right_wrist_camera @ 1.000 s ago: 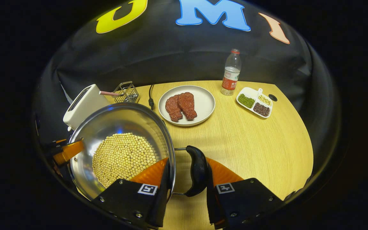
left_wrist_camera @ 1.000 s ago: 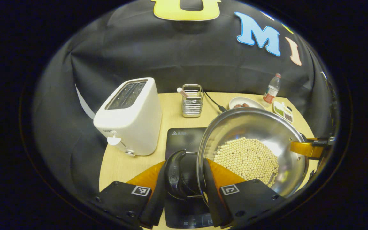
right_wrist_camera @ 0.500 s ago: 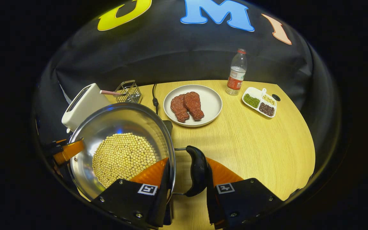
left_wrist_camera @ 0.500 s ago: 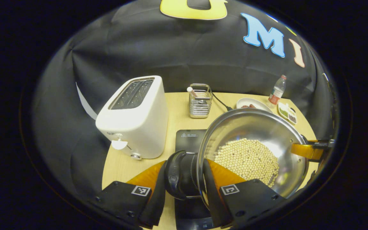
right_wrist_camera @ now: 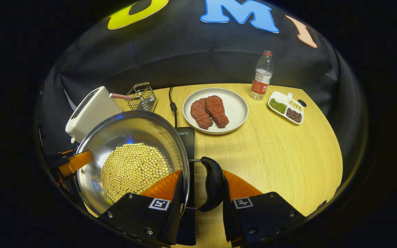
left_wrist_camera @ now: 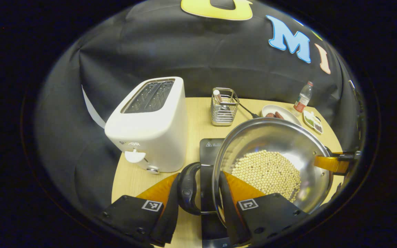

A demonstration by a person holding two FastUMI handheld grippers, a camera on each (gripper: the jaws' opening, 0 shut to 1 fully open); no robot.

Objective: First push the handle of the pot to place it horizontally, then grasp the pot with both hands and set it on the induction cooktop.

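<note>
A steel pot [left_wrist_camera: 274, 162] holding pale beans hangs between both grippers, lifted over the table. My left gripper [left_wrist_camera: 198, 203] is shut across the pot's black left handle [left_wrist_camera: 187, 189] and the rim. My right gripper [right_wrist_camera: 200, 199] clamps the black right handle [right_wrist_camera: 213, 186] and the rim in the same way. The pot [right_wrist_camera: 129, 162] sits at lower left in the right gripper view. The black induction cooktop [left_wrist_camera: 211, 148] lies partly under the pot, and its far right corner [right_wrist_camera: 186, 135] pokes out past the rim. The right gripper's orange finger [left_wrist_camera: 329, 162] shows at the pot's far side.
A white toaster [left_wrist_camera: 150, 127] stands close on the left of the cooktop. Behind it are a wire basket [left_wrist_camera: 223, 111] and a black cable [right_wrist_camera: 172, 103]. On the wooden table [right_wrist_camera: 281, 155] sit a plate of meat [right_wrist_camera: 215, 110], a bottle [right_wrist_camera: 262, 75] and a divided dish [right_wrist_camera: 285, 111].
Both grippers have carried the pot leftward toward the toaster. The cooktop has slid under the pot, and its corner now shows at the rim in the right gripper view.
</note>
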